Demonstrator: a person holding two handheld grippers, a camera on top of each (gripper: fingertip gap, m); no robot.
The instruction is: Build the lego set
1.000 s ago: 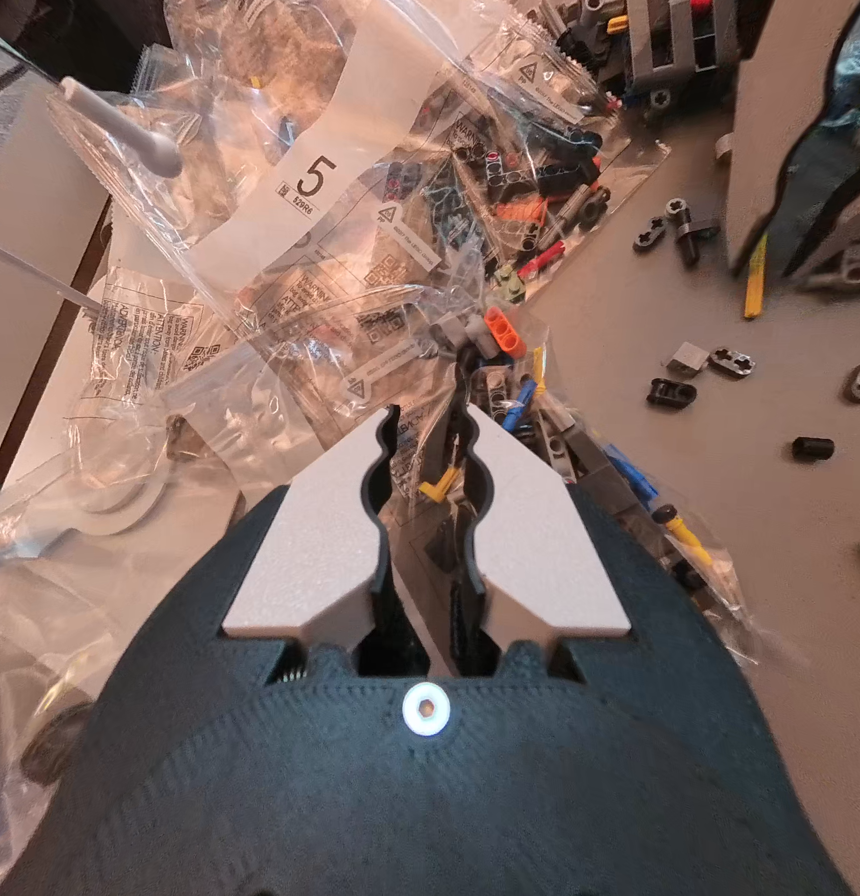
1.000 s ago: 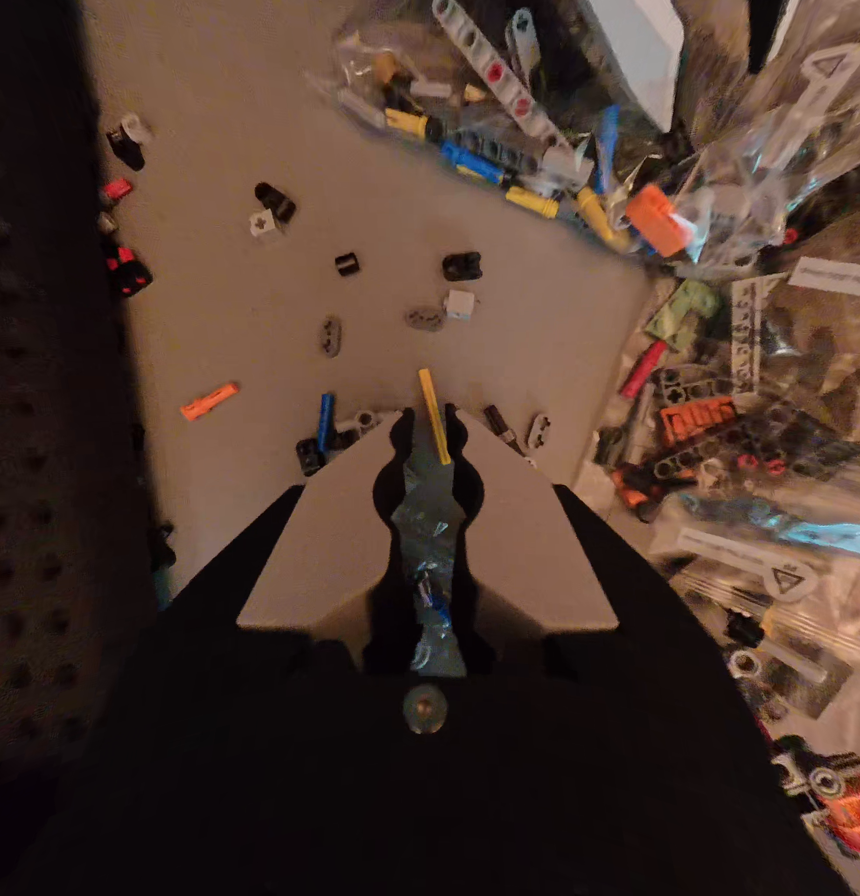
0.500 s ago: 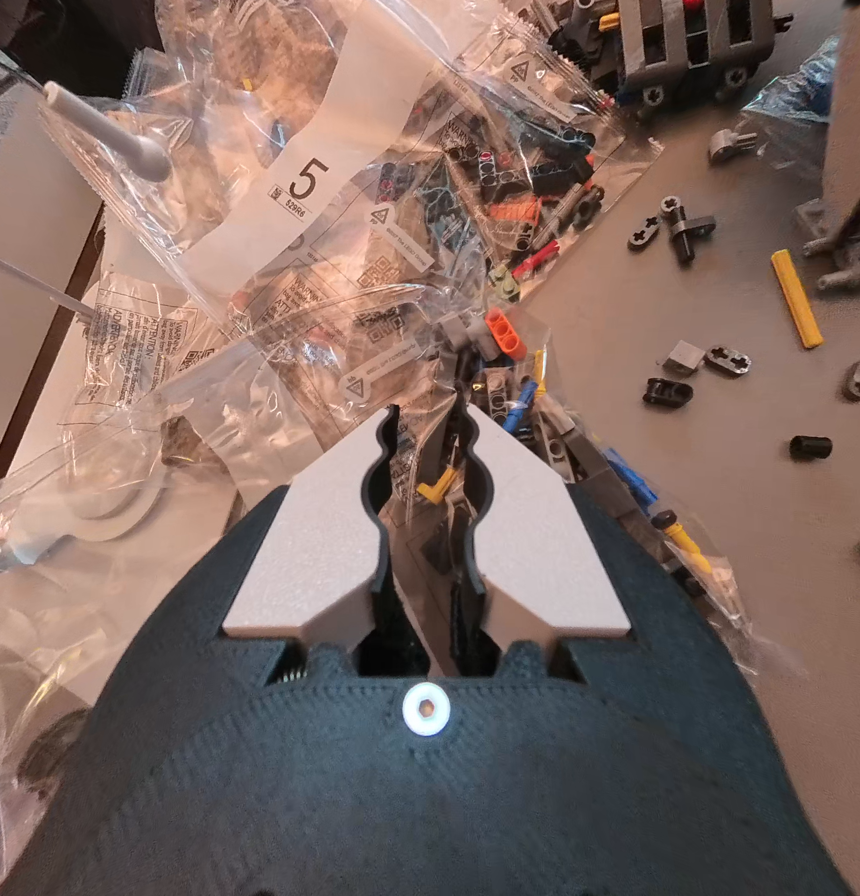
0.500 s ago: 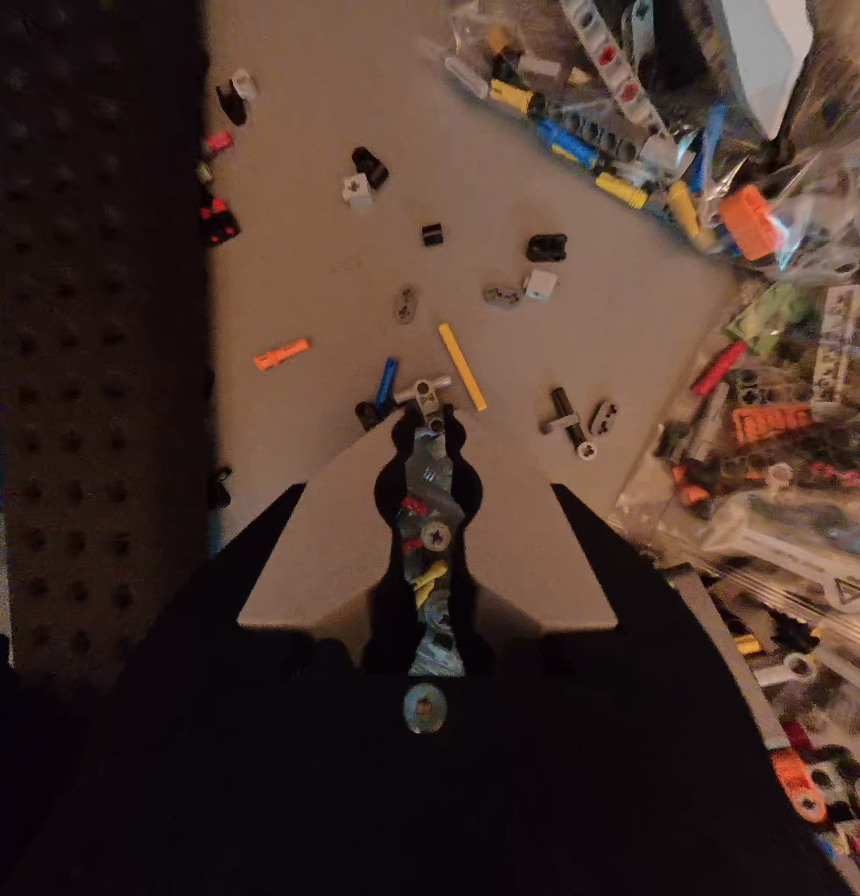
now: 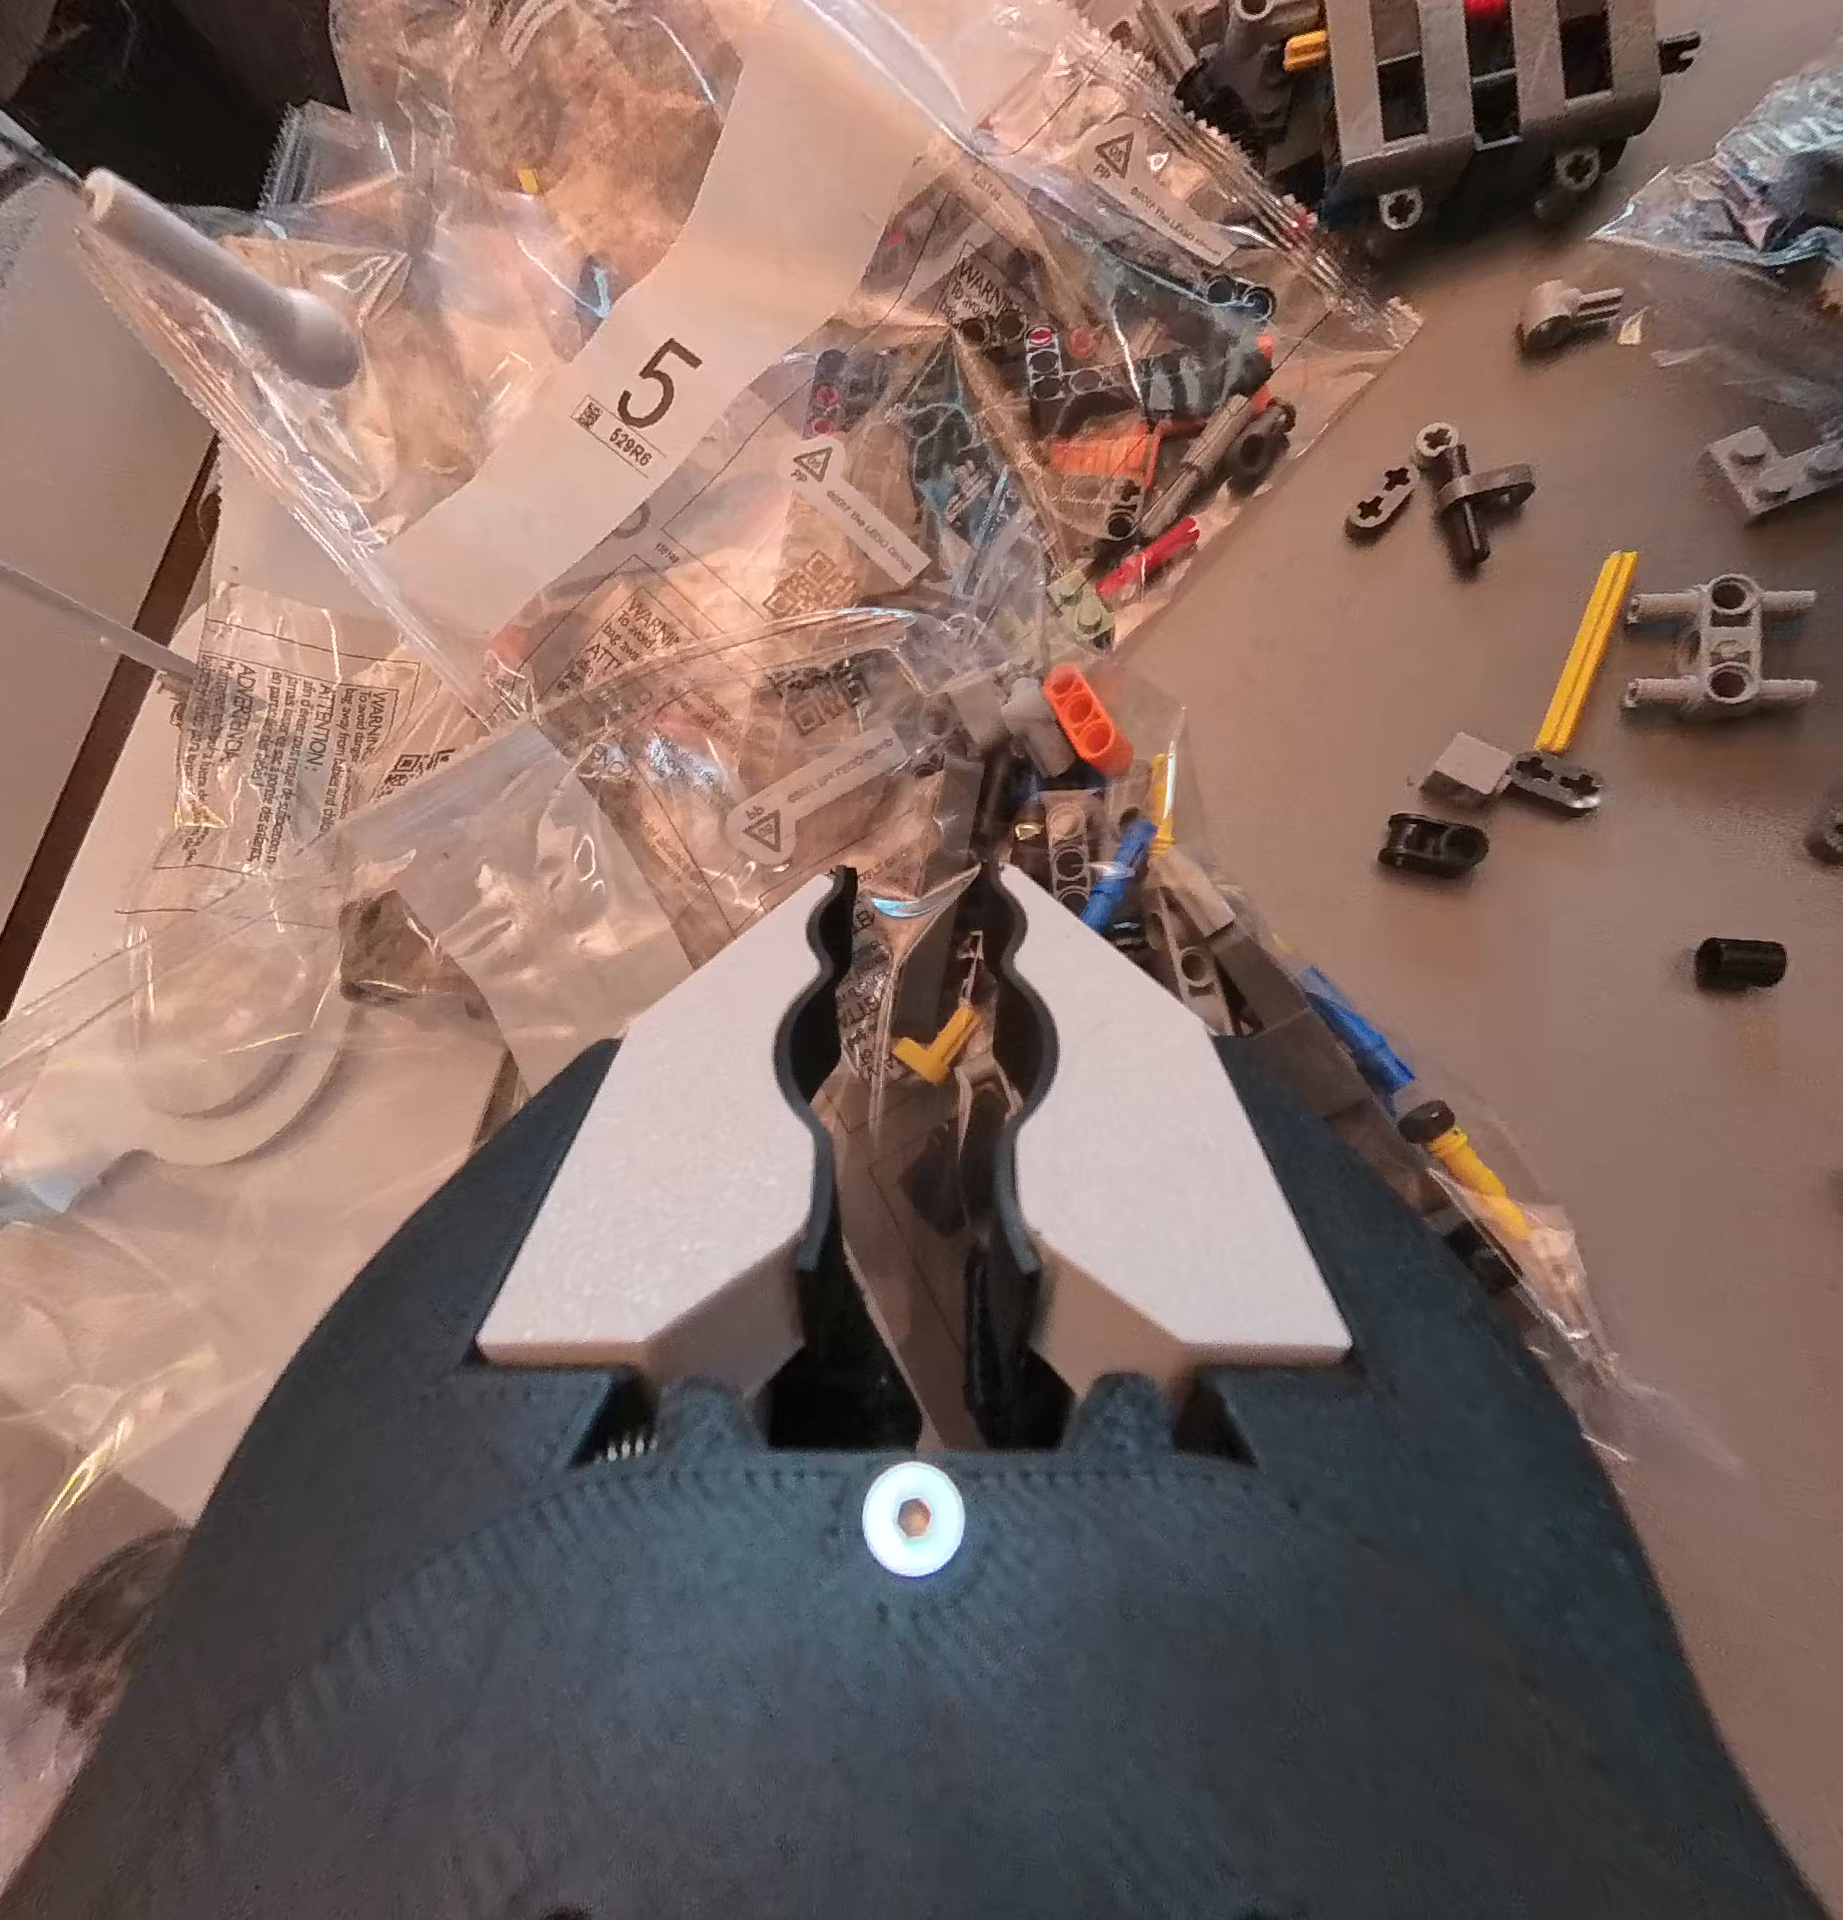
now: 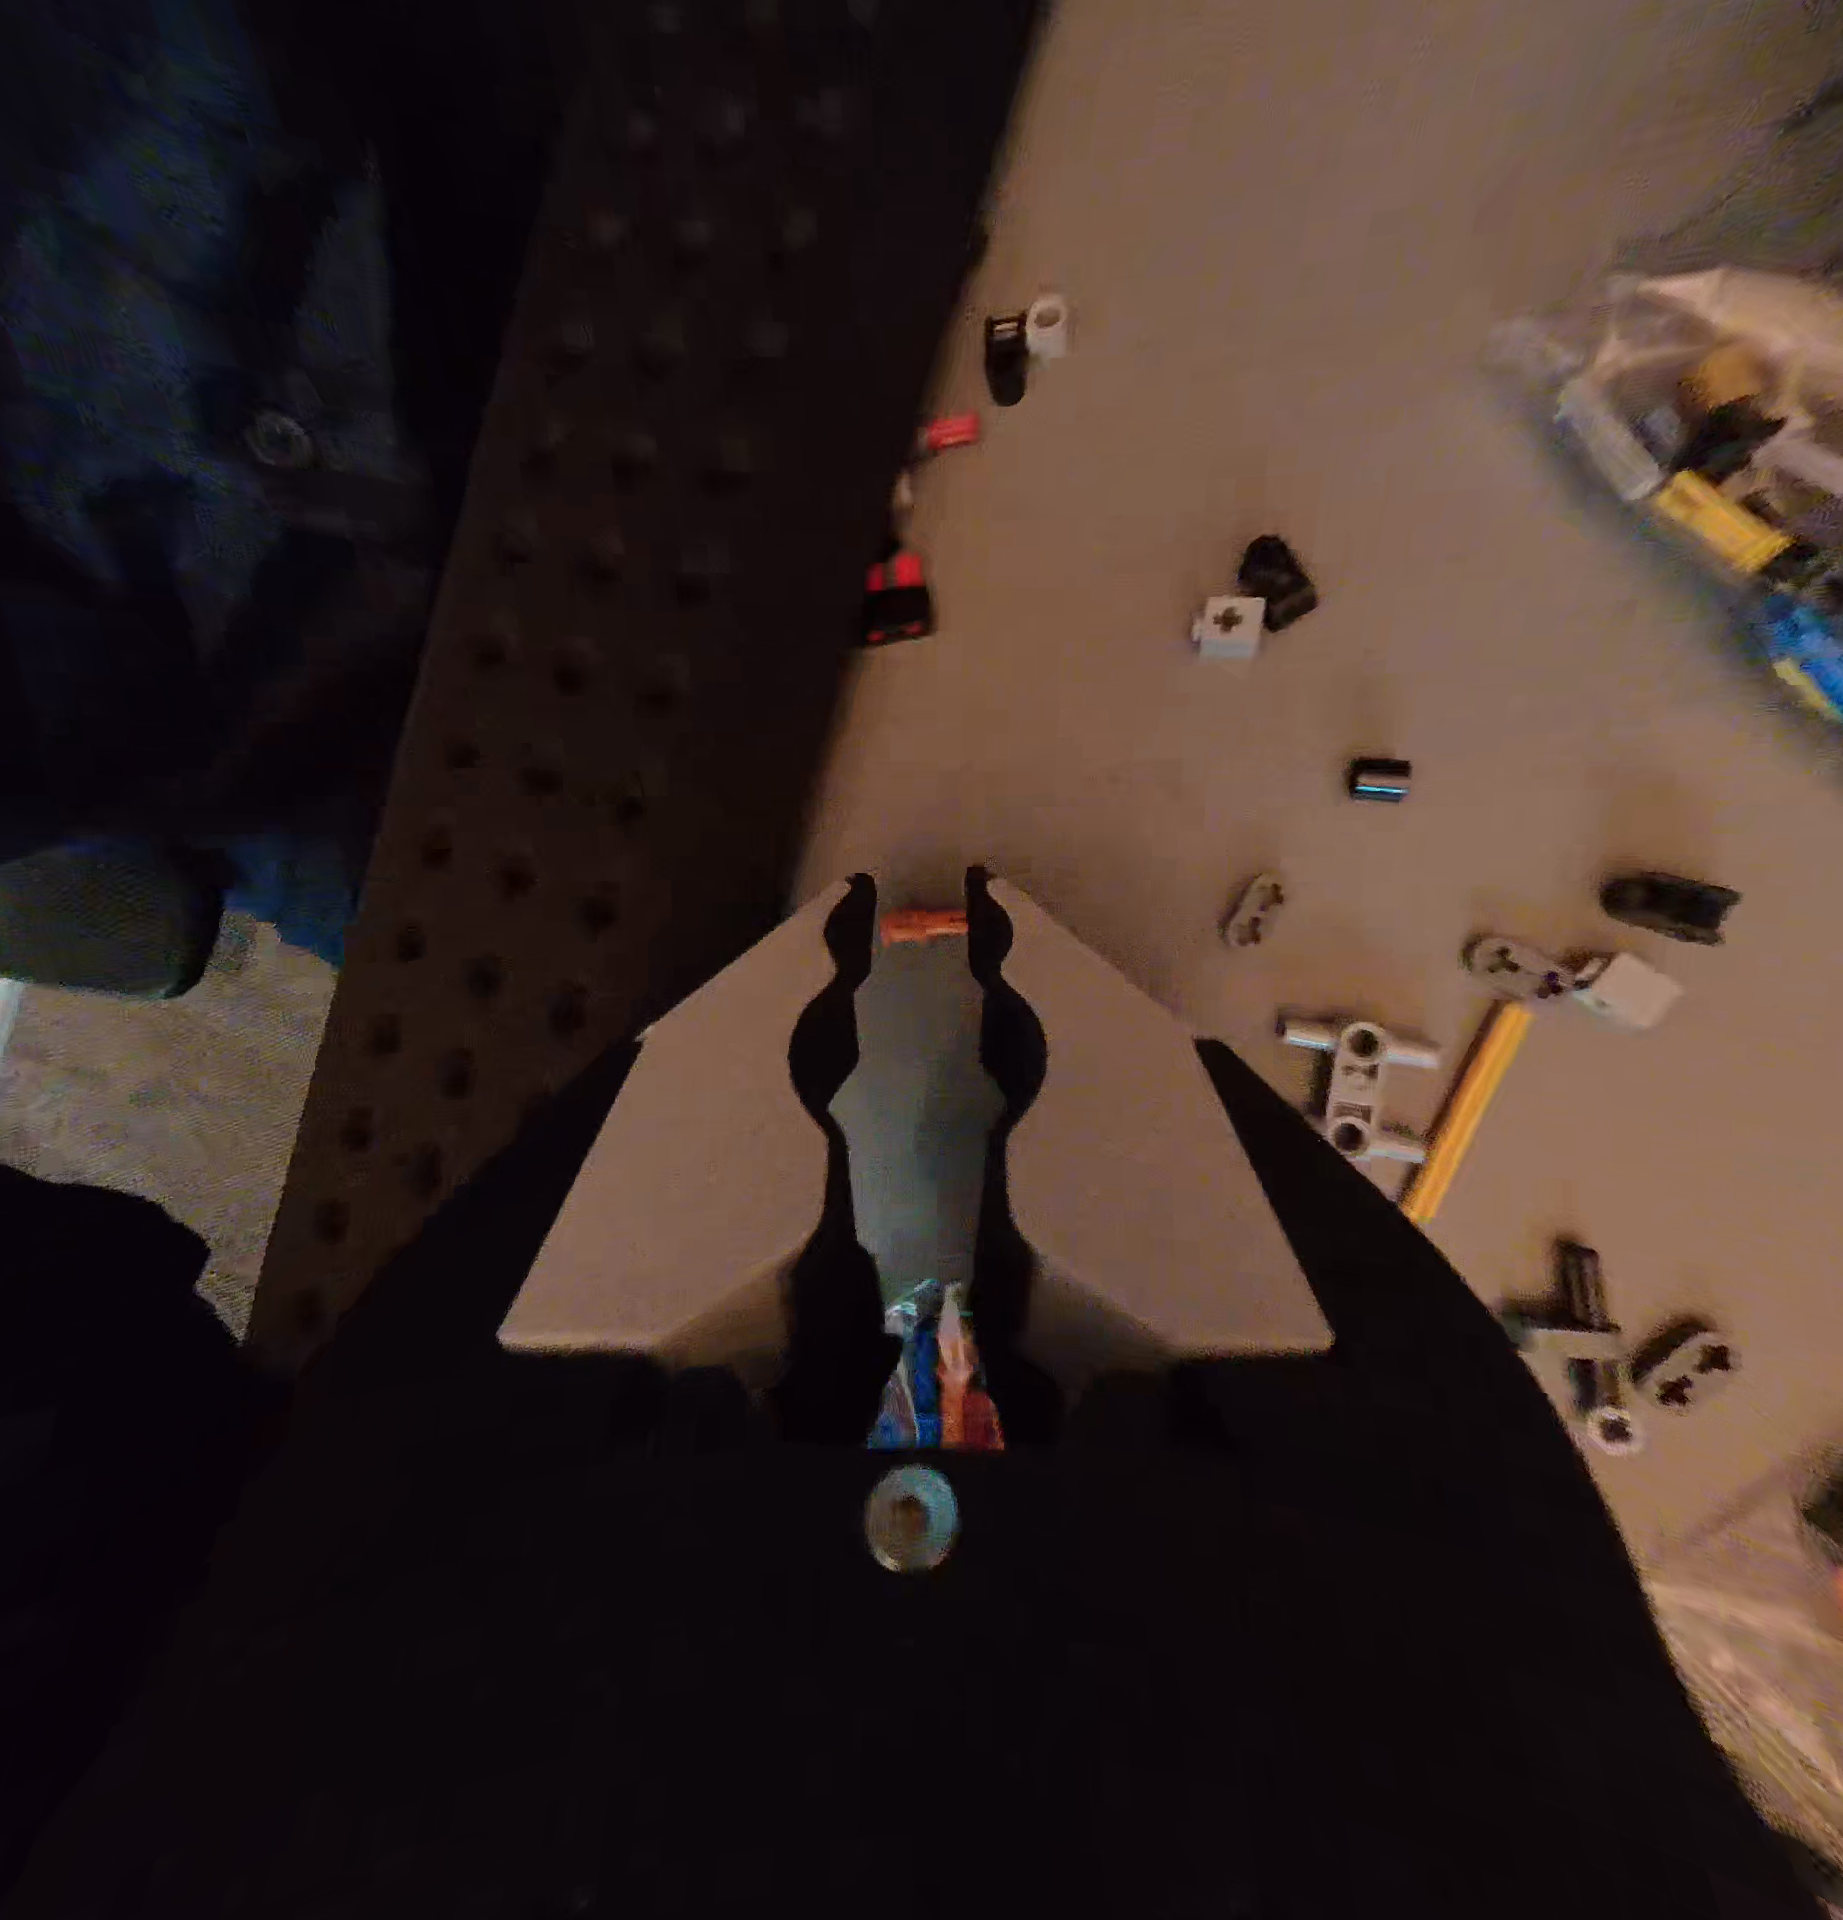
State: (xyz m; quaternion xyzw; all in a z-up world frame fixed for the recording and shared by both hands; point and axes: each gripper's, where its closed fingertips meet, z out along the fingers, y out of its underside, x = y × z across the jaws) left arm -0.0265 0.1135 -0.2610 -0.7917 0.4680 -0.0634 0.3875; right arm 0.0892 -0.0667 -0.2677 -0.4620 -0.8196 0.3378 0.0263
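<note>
The left hand-held gripper (image 5: 917, 914) hangs over a heap of clear plastic bags (image 5: 626, 436) of lego pieces, its jaws a narrow gap apart with nothing clamped. The right hand-held gripper (image 6: 919, 899) is low over the tabletop (image 6: 1260, 208) near its dark studded edge strip (image 6: 584, 623), jaws slightly apart on either side of a small orange pin (image 6: 922, 925); whether they touch it cannot be told. A yellow rod (image 5: 1582, 649) and a grey connector (image 5: 1717, 649) lie loose to the right, and a part-built grey model (image 5: 1468, 94) stands at the far edge.

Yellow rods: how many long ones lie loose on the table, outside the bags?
1. The yellow rod lies right of the bags, beside a grey connector. Shorter yellow pieces sit inside bags; more may be hidden.
</note>
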